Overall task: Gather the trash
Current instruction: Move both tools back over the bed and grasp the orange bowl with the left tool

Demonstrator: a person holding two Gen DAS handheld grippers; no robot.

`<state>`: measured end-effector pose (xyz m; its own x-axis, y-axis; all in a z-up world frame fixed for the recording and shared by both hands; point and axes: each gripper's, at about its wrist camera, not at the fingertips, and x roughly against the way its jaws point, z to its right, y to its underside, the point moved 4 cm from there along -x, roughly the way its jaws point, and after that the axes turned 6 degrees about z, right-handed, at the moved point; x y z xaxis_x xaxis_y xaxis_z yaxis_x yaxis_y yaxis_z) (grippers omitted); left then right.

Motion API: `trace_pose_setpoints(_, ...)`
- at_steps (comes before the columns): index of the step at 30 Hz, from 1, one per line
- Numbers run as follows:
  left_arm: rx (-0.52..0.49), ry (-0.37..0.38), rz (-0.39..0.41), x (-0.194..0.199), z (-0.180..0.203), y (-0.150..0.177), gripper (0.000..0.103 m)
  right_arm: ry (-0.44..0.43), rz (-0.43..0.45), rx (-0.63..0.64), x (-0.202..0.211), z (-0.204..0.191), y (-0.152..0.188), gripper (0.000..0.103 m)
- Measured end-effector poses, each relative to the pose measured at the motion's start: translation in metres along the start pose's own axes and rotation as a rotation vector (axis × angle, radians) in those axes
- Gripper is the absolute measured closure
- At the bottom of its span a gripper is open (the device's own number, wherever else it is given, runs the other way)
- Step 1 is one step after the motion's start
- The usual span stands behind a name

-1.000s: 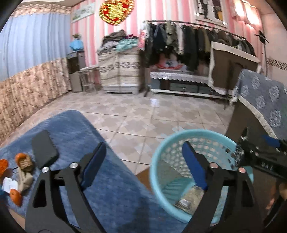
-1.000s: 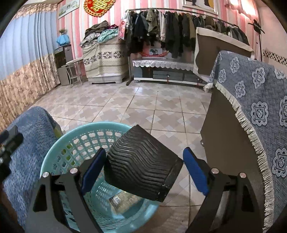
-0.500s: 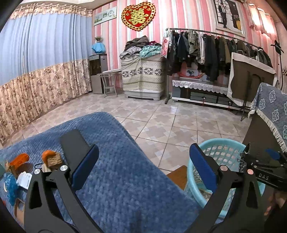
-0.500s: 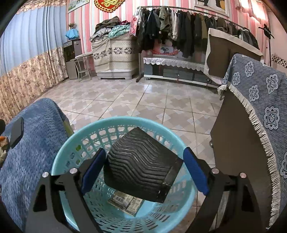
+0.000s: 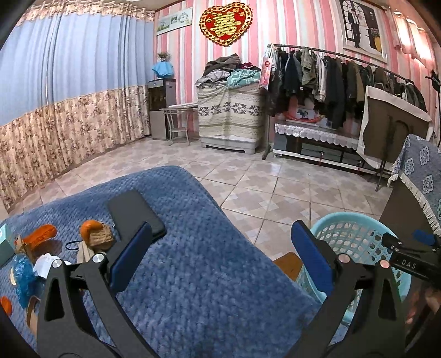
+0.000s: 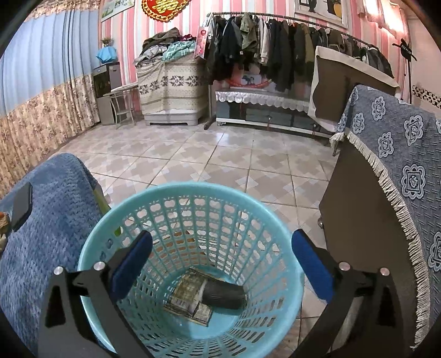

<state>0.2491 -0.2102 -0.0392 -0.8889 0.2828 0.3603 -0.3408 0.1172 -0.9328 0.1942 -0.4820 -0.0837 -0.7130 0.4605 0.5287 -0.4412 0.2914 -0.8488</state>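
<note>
Tiled floor, black ridged trash [image 6: 223, 295] in turquoise basket [image 6: 154, 194] below released right tongs [image 6: 222, 260], left tongs [image 5: 220, 257] released too

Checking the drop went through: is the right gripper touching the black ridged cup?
Apart. The right wrist view shows the right gripper with jaws open and empty above the basket, while the black ridged cup lies at the bottom on flattened packaging.

Premises are a lived-in home: clothes rack [image 5: 330, 71] against pink striped wall [image 5: 289, 24], curtains [image 5: 69, 82], tiled floor [image 6: 193, 154], heart wall ornament [image 5: 226, 22].
</note>
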Motion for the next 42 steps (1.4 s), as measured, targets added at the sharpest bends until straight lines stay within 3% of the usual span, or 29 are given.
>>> trace_pose_setpoints(12,0.026,-0.025,-0.003,0.016,-0.028,0.007,0.005,-0.015,0.024,0.012,0.009,-0.01,-0.002,0.004)
trace_pose_setpoints(24,0.085,-0.104,-0.003,0.046,-0.085,0.019,0.005,-0.08,0.059,0.082,0.028,-0.066,0.0,0.004)
trace_pose_setpoints(33,0.141,-0.207,-0.034,0.077,-0.151,0.045,0.005,-0.206,0.051,0.122,0.043,-0.125,0.016,0.004)
trace_pose_setpoints(42,0.223,-0.372,-0.116,0.106,-0.241,0.09,0.005,-0.308,0.065,0.206,0.061,-0.176,0.036,0.004)
